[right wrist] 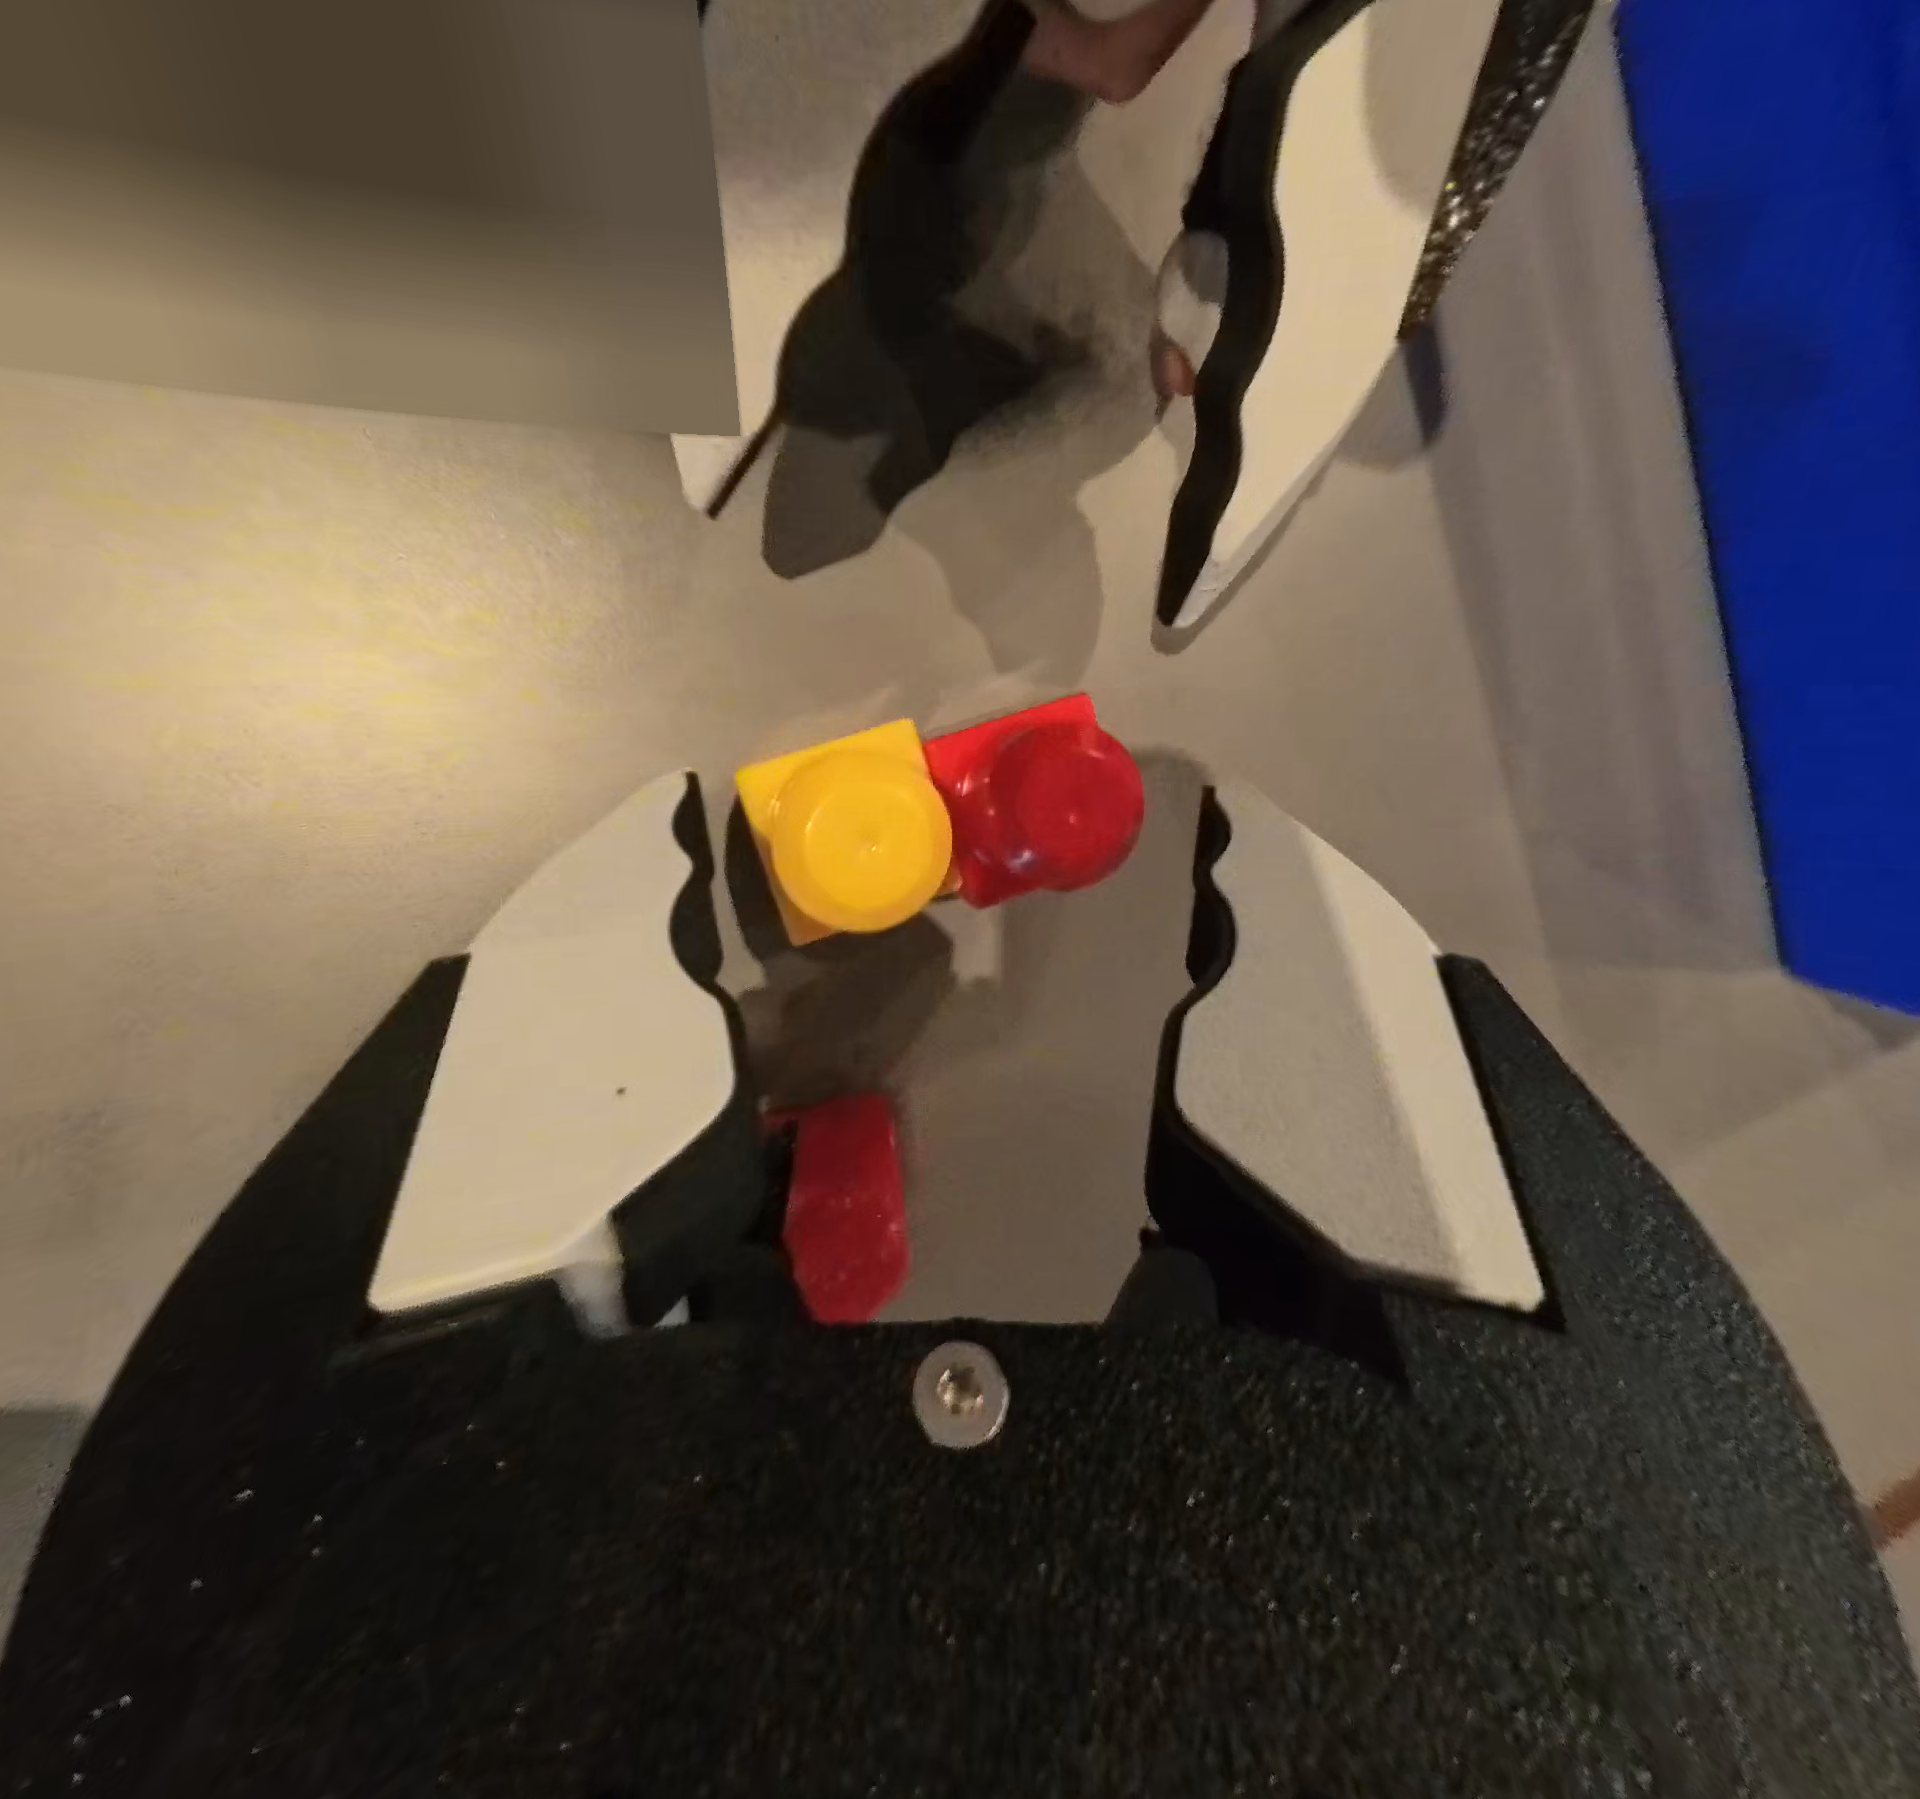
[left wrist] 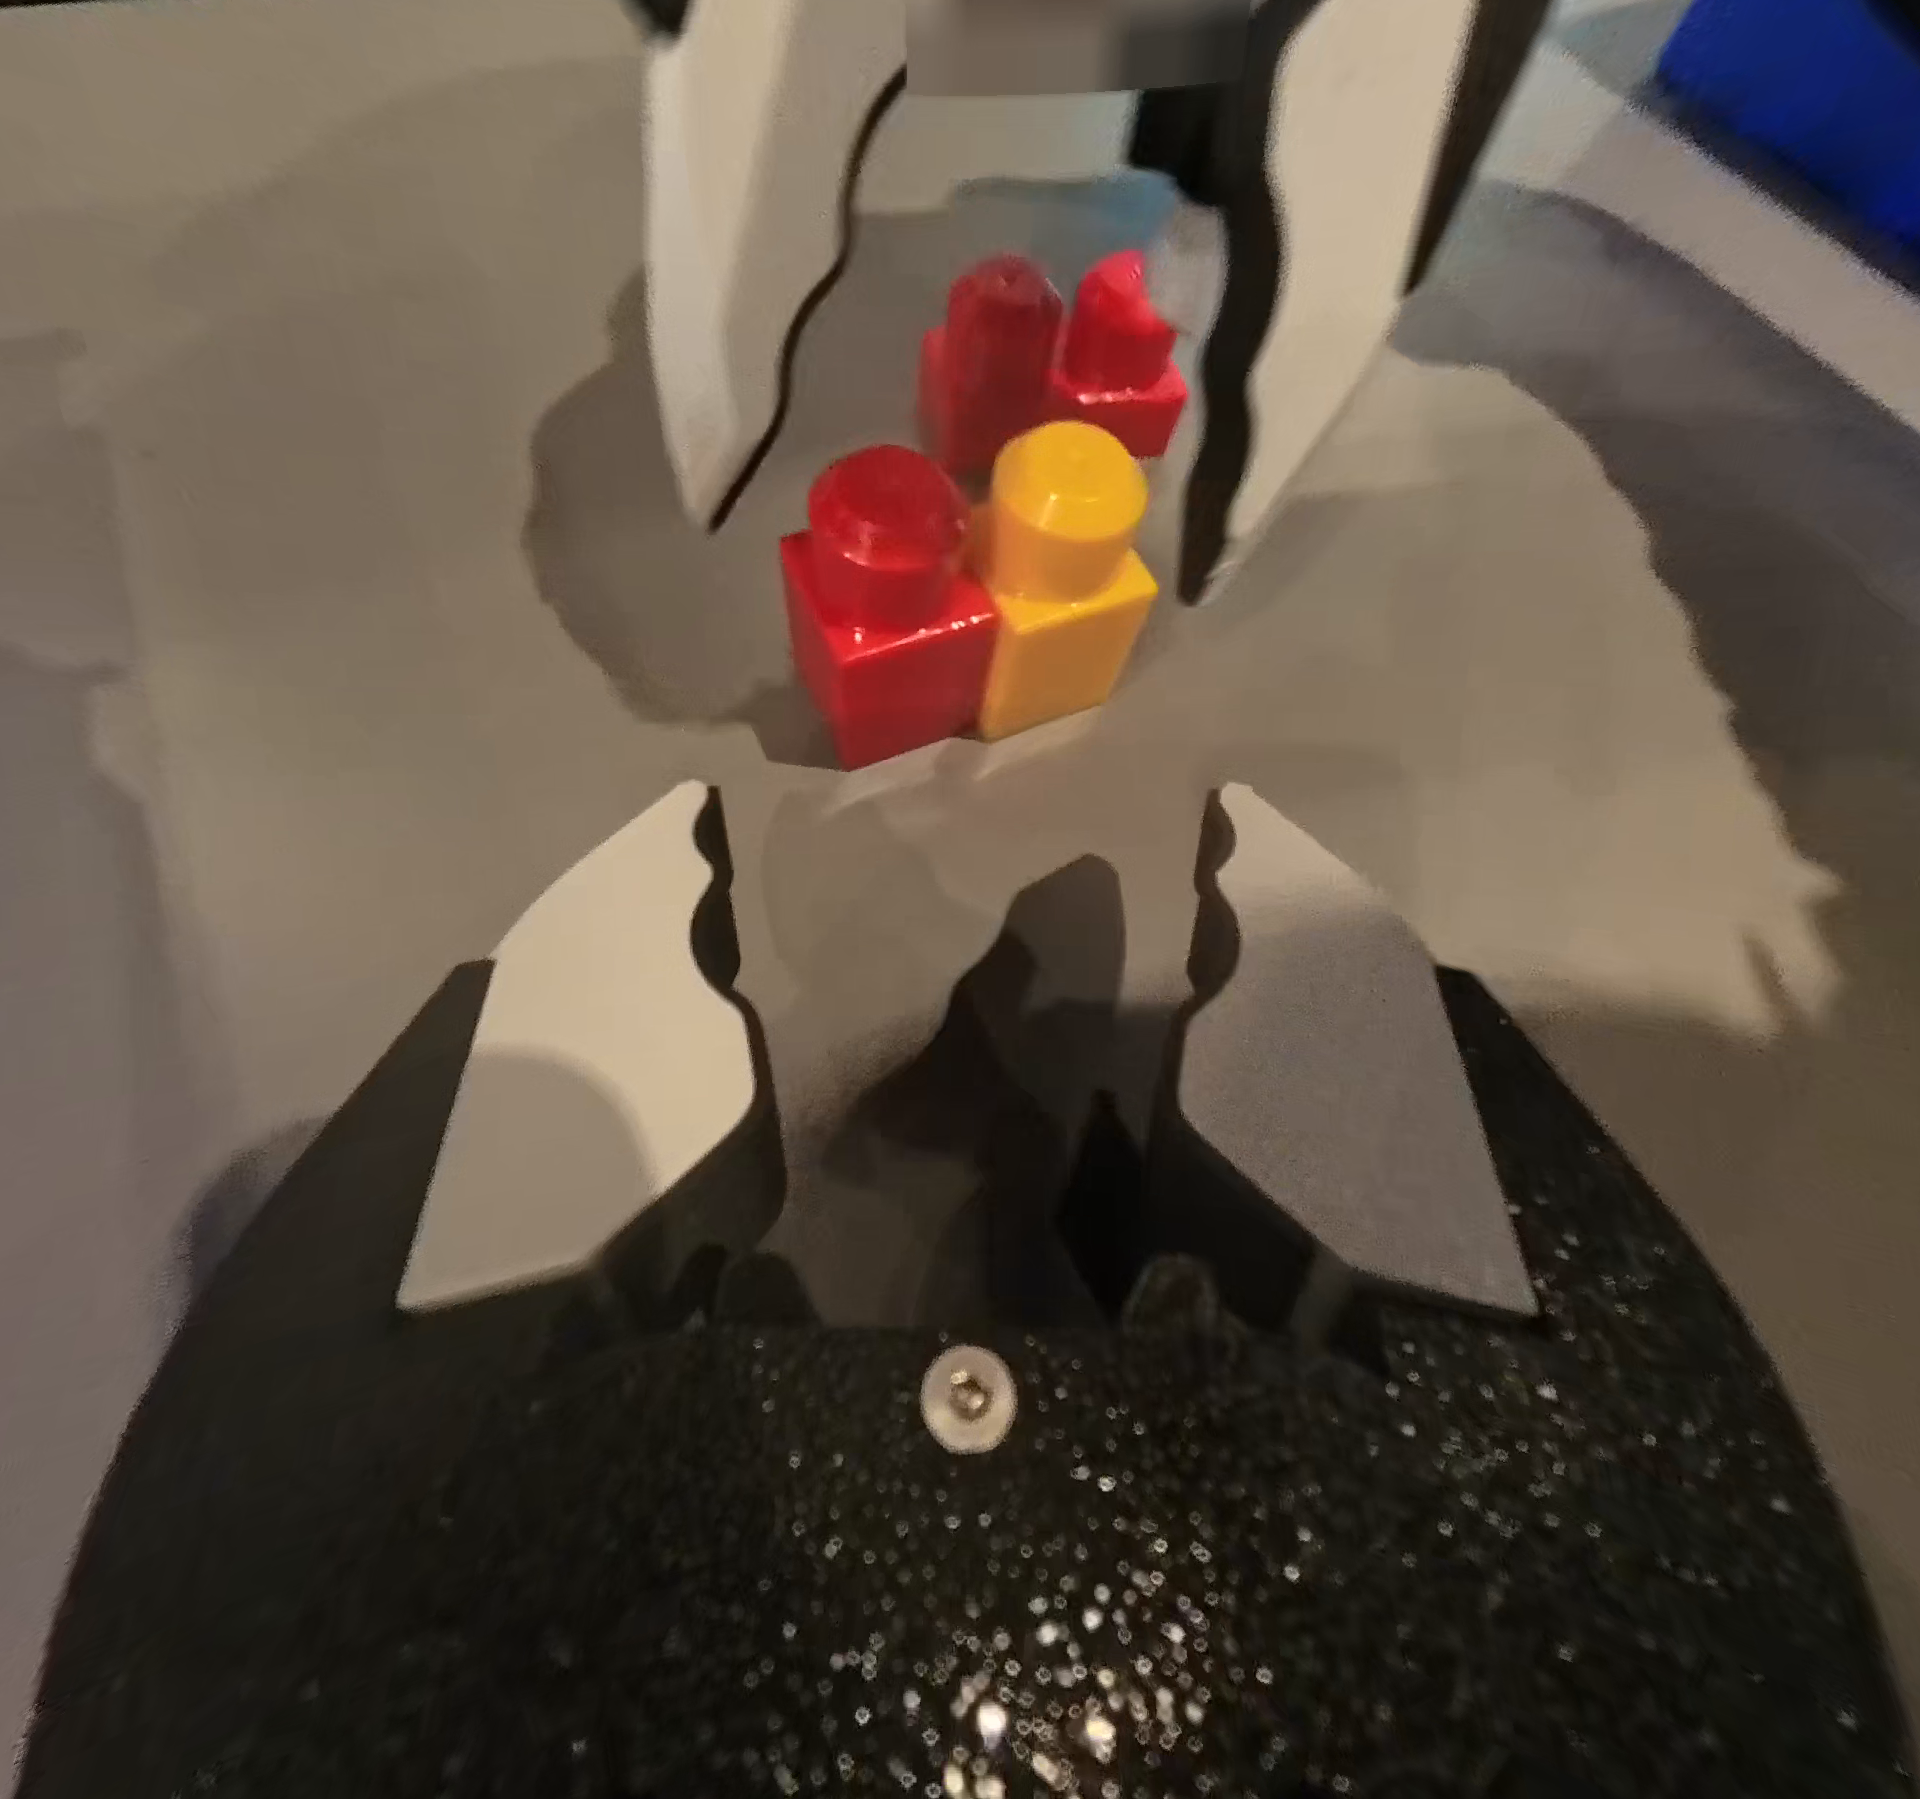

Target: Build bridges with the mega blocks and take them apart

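A red one-stud block (left wrist: pixel 883 637) and a yellow one-stud block (left wrist: pixel 1070 606) stand side by side, touching, on the pale table. A red two-stud block (left wrist: pixel 1049 357) stands just behind them. My left gripper (left wrist: pixel 964 793) is open and empty, just short of the pair. My right gripper (left wrist: pixel 956 544) comes in from the far side, open, its fingers either side of the blocks. In the right wrist view the yellow block (right wrist: pixel 842 835) and red block (right wrist: pixel 1029 804) sit between the tips of my open right gripper (right wrist: pixel 948 788). A blurred red block (right wrist: pixel 847 1219) lies deeper between the fingers. The left gripper (right wrist: pixel 945 560) faces it.
A blue box (right wrist: pixel 1787 399) stands at the right of the table and also shows at the top right of the left wrist view (left wrist: pixel 1808 66). The pale table (right wrist: pixel 312 710) stretches to the left of the blocks. About 4 cm separates my left fingertips from my right.
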